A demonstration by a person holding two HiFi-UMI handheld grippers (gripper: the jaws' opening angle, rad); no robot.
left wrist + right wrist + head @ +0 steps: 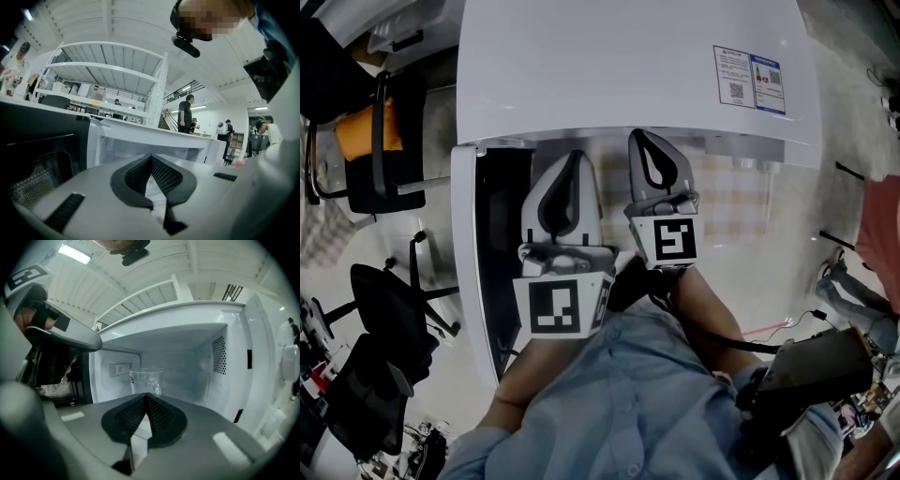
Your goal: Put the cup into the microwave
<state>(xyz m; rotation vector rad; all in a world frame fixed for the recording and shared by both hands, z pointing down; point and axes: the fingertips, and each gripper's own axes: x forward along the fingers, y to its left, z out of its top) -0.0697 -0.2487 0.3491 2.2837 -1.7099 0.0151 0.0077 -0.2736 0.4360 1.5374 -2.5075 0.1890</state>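
Note:
The white microwave [628, 66] stands open, its dark-windowed door [473, 262] swung out to the left. In the right gripper view a clear cup [146, 380] stands upright inside the cavity, towards the back left. My right gripper [146, 395] is shut and empty just in front of the cup, and I cannot tell whether it touches it. In the head view the right gripper [639, 138] points into the opening. My left gripper [575, 157] is beside it on the left, near the door; its jaws meet with nothing between them [151, 157].
The microwave's control panel [289, 357] is on the right side of the opening. Black office chairs [380, 155] stand on the floor to the left. Several people [186, 112] stand far behind the counter. A person [881, 234] is at the right edge.

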